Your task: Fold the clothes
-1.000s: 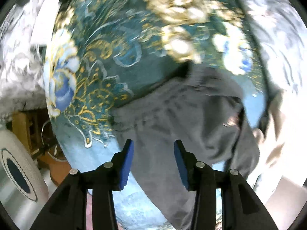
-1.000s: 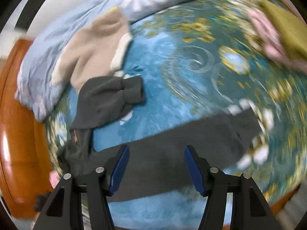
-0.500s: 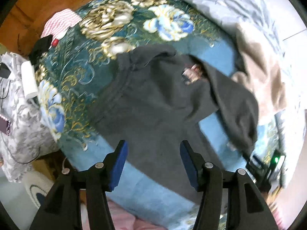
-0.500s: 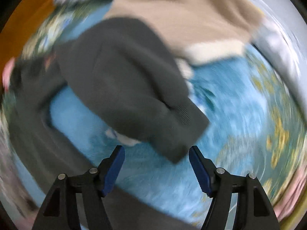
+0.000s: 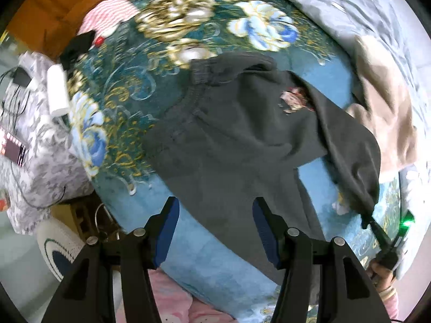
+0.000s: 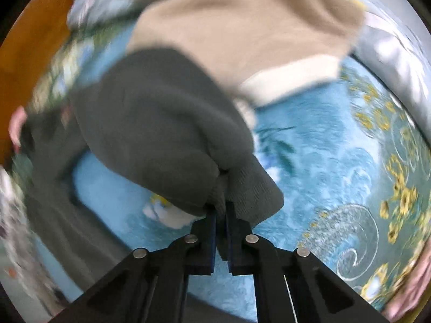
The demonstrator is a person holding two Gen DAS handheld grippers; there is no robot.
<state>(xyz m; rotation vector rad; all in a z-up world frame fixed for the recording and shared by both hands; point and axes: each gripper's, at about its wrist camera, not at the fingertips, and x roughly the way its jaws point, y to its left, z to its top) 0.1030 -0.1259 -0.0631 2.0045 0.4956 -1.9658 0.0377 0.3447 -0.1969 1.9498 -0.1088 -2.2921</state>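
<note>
A dark grey sweatshirt [image 5: 229, 140] lies spread on a blue floral bedspread [image 5: 199, 245], with a small picture patch on its chest. My left gripper [image 5: 214, 228] hangs open above the garment's lower part, nothing between its fingers. One grey sleeve [image 6: 161, 140] runs off to the right, and my right gripper [image 6: 221, 215] is shut on its ribbed cuff [image 6: 250, 196]. That same right gripper [image 5: 374, 223] shows at the left wrist view's right edge, pinching the sleeve end.
A beige garment [image 6: 242, 27] lies beyond the sleeve, beside a grey quilt [image 5: 350, 8]. A pink striped cloth [image 5: 107, 18] and a dark item sit at the bed's far corner. A patterned side surface [image 5: 29, 134] with white devices and cables stands left. Pink fabric [image 5: 172, 296] lies below.
The right gripper swung over to the grey sleeve and shut on its cuff. The left gripper rose away from the sweatshirt, widened, then held still.
</note>
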